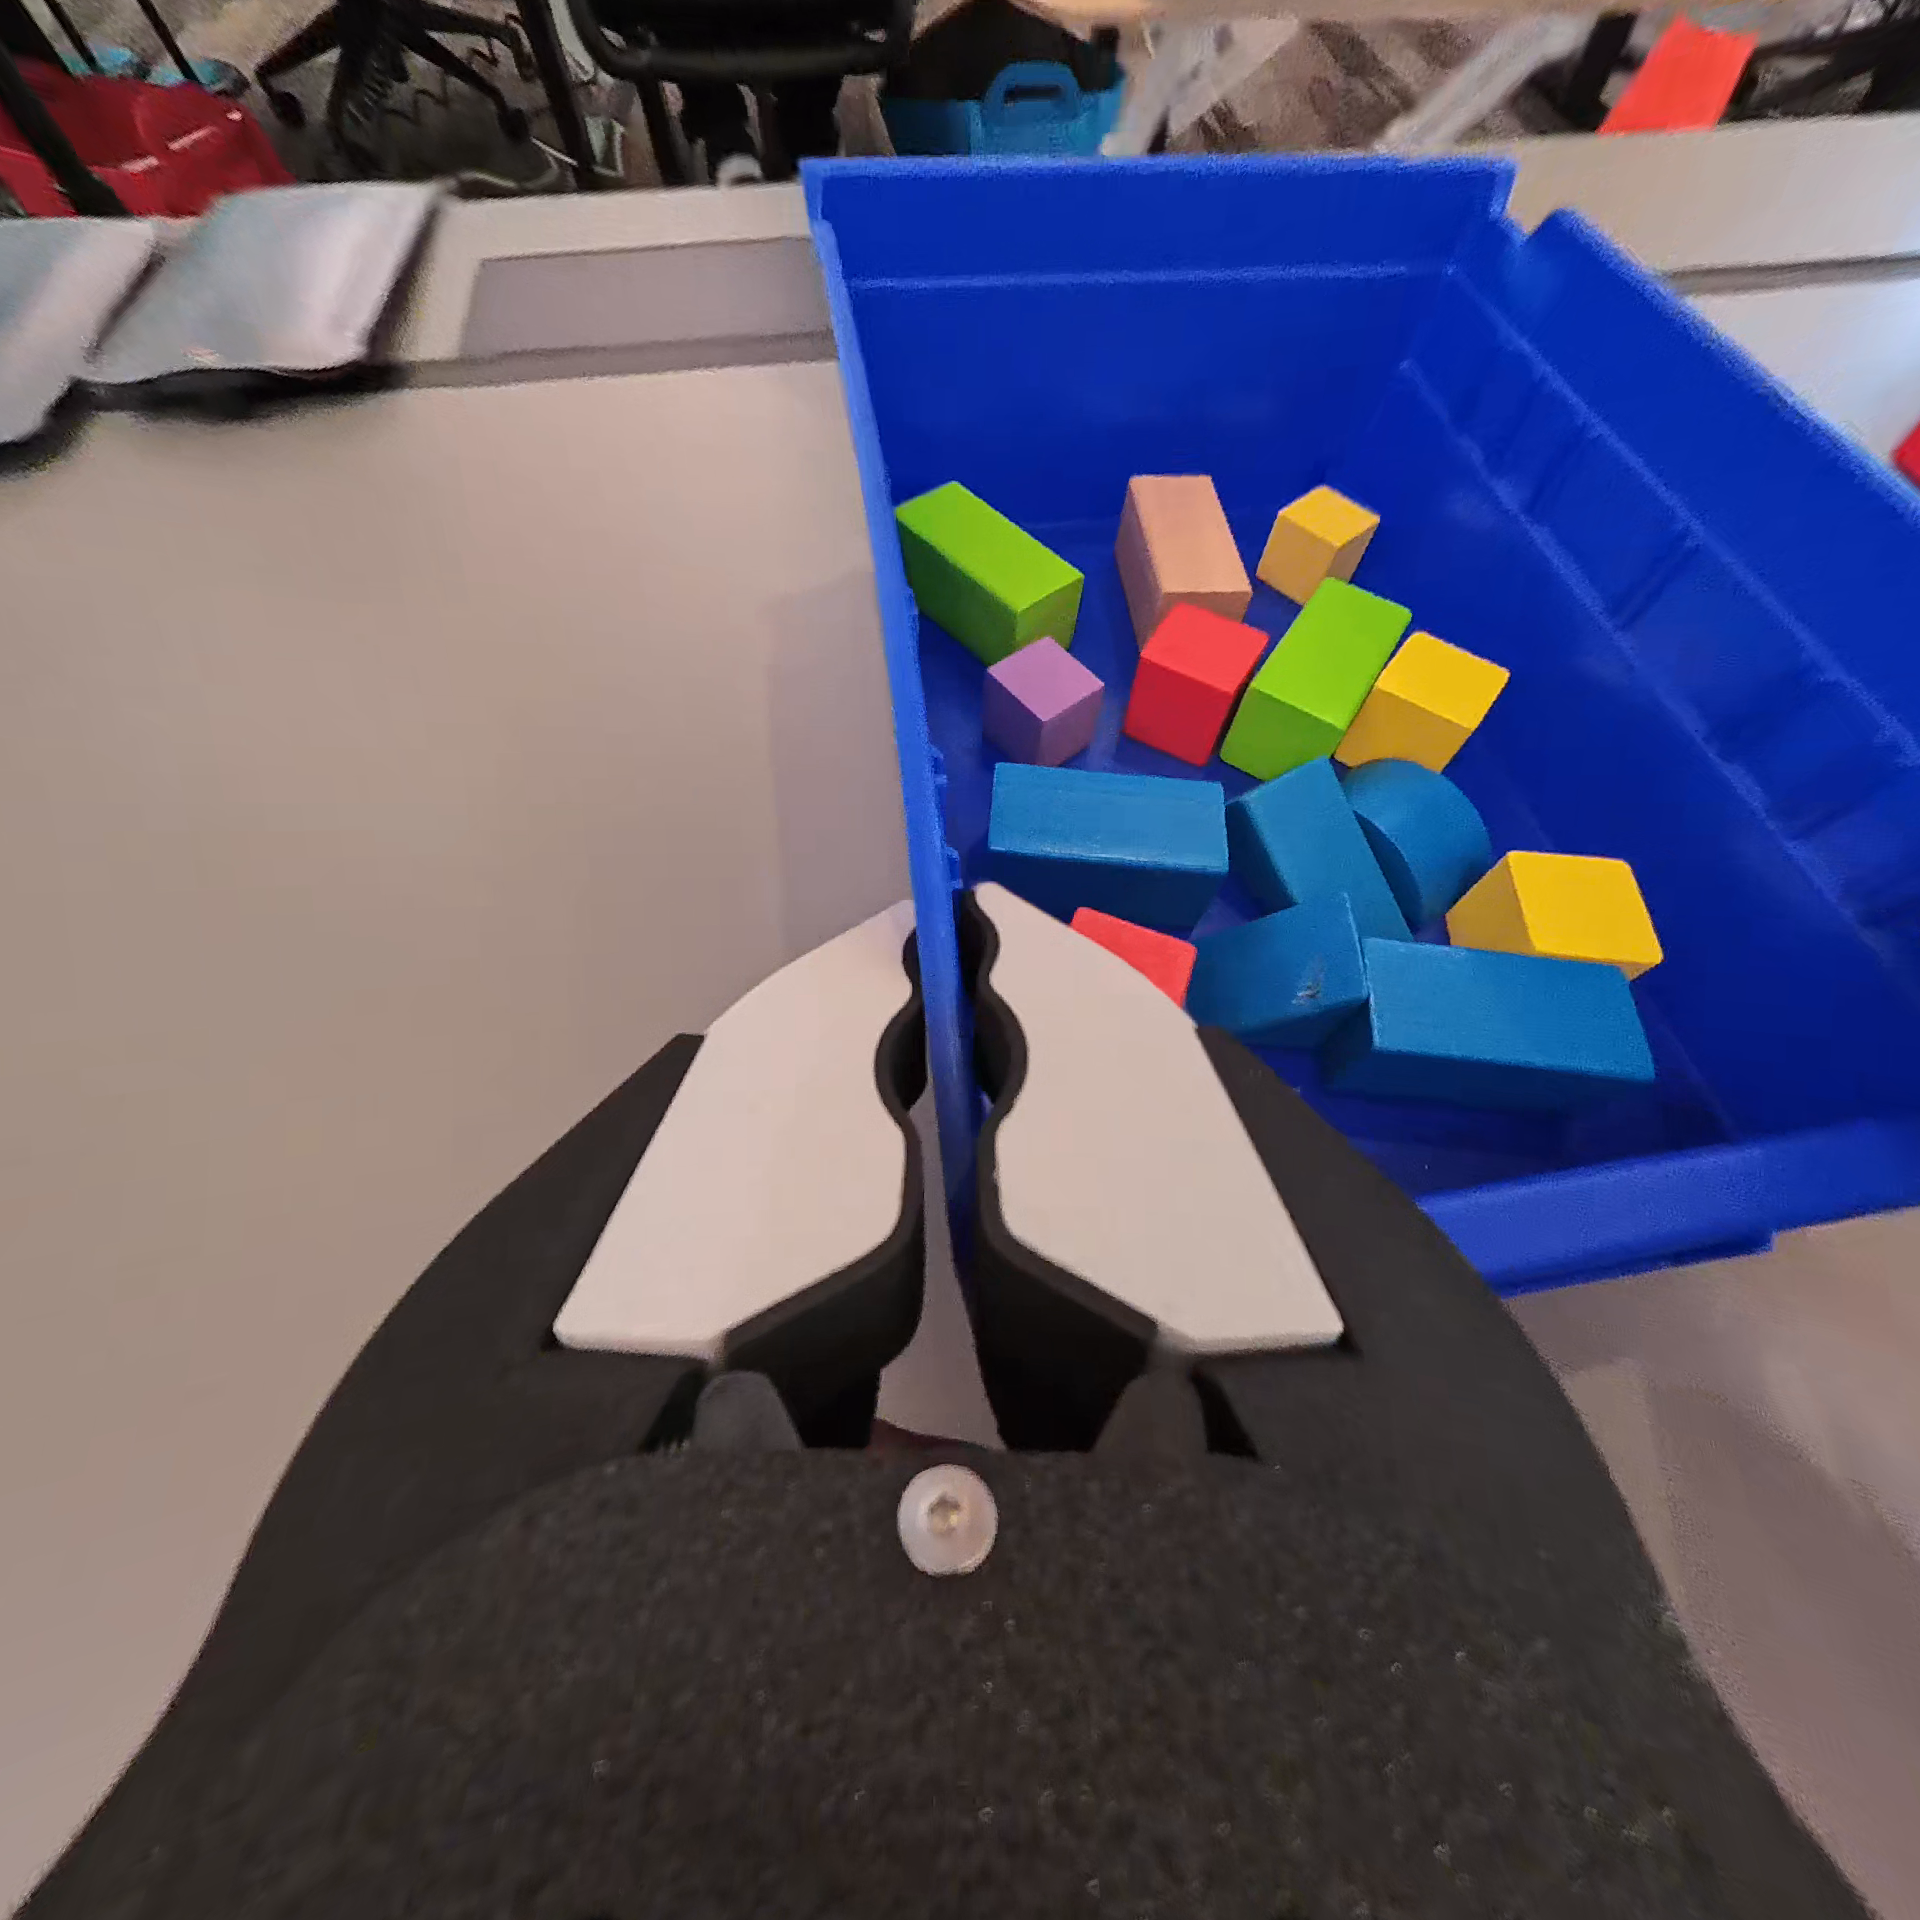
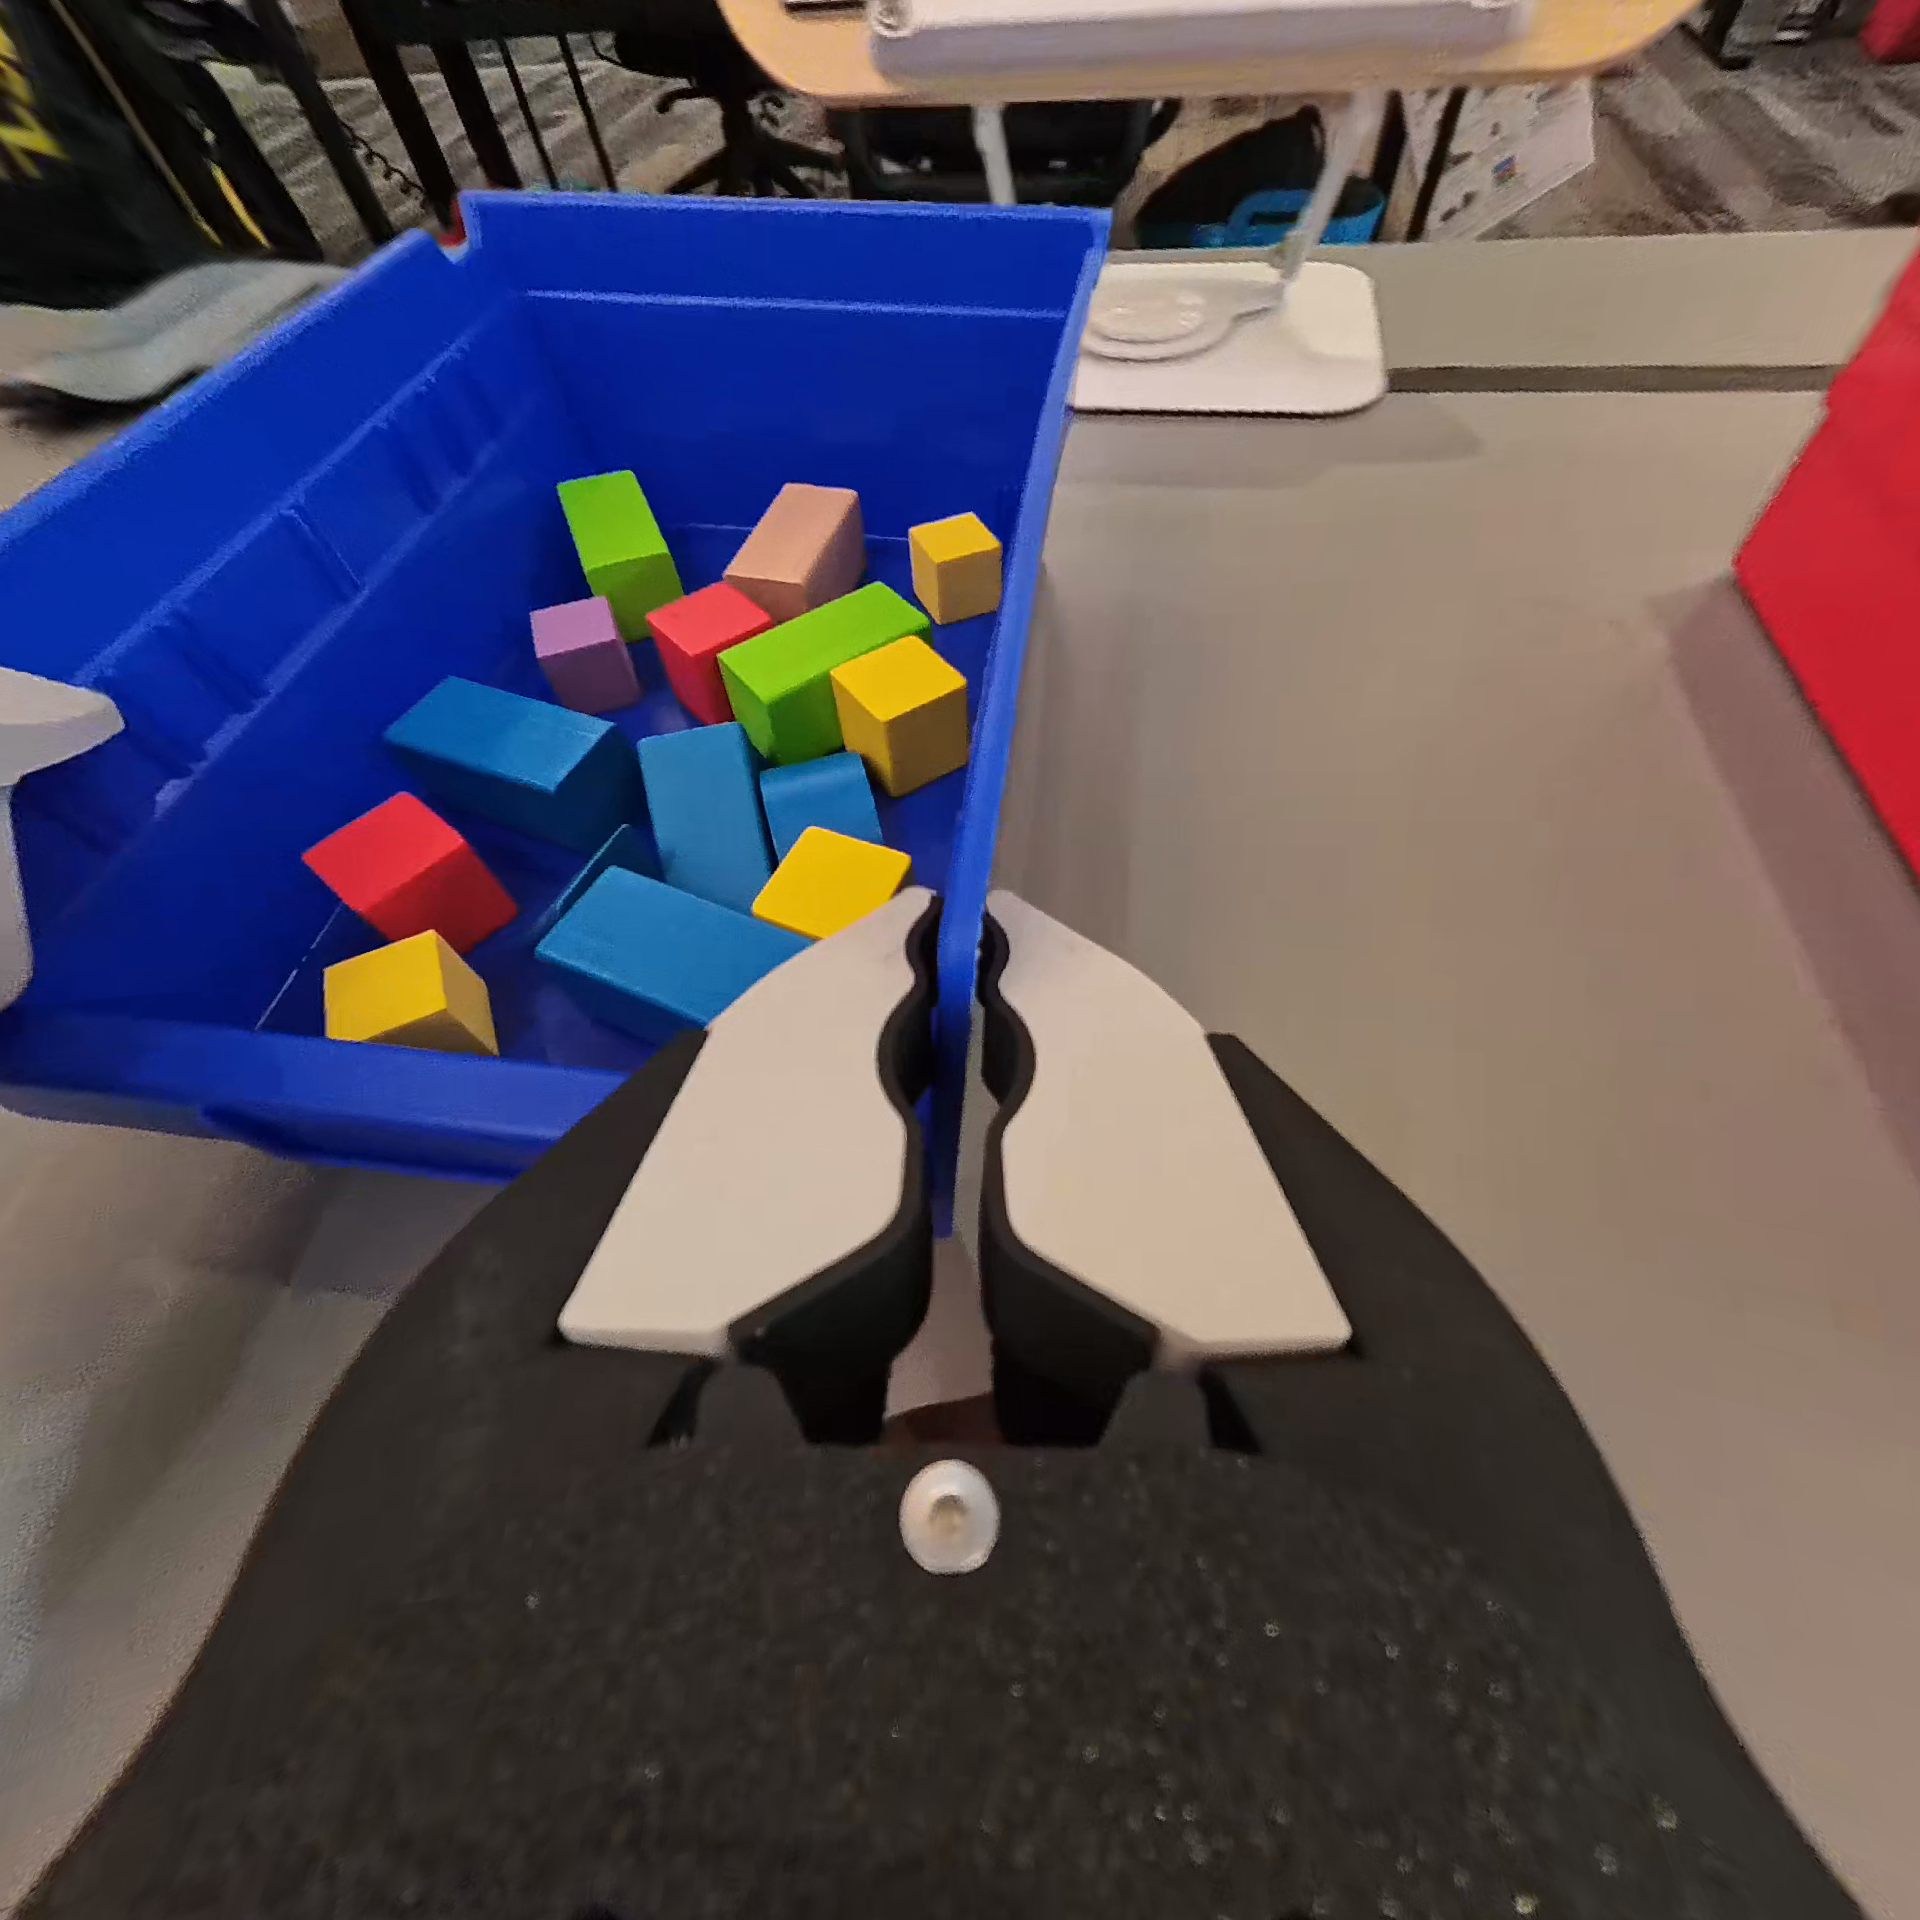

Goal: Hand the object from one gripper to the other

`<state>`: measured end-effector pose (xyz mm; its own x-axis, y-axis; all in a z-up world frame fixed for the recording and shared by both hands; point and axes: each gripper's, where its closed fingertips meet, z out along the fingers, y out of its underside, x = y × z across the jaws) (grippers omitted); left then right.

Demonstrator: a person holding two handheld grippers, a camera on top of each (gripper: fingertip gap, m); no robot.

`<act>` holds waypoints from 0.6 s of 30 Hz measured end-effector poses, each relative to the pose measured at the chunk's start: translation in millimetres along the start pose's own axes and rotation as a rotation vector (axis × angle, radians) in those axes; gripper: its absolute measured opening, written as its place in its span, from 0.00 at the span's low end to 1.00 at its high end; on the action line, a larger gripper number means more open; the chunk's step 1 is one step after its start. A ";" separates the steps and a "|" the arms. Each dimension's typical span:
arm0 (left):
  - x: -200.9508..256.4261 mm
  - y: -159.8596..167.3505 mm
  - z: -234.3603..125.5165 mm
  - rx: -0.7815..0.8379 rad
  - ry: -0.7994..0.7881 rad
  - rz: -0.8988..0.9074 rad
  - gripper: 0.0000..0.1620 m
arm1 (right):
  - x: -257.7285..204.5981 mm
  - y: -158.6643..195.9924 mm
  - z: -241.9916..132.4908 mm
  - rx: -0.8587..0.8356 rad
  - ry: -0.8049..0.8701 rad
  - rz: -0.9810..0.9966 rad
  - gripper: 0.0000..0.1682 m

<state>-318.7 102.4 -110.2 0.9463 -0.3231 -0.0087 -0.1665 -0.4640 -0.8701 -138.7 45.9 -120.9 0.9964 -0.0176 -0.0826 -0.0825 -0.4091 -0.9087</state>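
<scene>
Your left gripper (image 1: pixel 945 925) pinches blue bin (image 1: pixel 1143 343) left wall; your right gripper (image 2: pixel 961 914) pinches right wall; wooden blocks (image 1: pixel 1309 675) inside.

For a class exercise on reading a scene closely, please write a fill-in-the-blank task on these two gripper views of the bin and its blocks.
1. The left gripper is shut on the ____ wall of the blue bin.
2. The right gripper is shut on the bin's ____ wall.
3. The only purple block in the bin is shaped like a ____.
4. The two green blocks lie nearer the bin's ____ wall than the near one.

Missing words: left; right; cube; far
</scene>
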 end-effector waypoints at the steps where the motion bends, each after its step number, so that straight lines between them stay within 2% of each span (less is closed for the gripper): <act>1: -14.9 -3.1 -3.2 0.013 -0.019 0.012 0.02 | -14.7 -4.6 2.9 0.006 -0.007 0.002 0.02; 6: -103.1 -11.8 -20.6 0.081 -0.085 -0.005 0.02 | -100.6 -23.4 24.6 0.065 -0.047 -0.037 0.02; 10: -160.4 -3.1 -29.1 0.094 -0.121 -0.022 0.01 | -157.2 -16.6 42.9 0.057 -0.083 -0.031 0.02; 15: -189.3 13.7 -25.7 0.031 -0.167 -0.017 0.02 | -183.9 2.3 54.2 0.043 -0.113 0.008 0.02; 18: -194.7 27.0 -17.2 0.018 -0.099 -0.067 0.02 | -187.6 0.1 53.6 0.061 -0.121 -0.022 0.03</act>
<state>-512.2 138.6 -123.5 0.9780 -0.2084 0.0015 -0.0981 -0.4668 -0.8789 -326.6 98.0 -127.4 0.9888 0.1028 -0.1082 -0.0656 -0.3517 -0.9338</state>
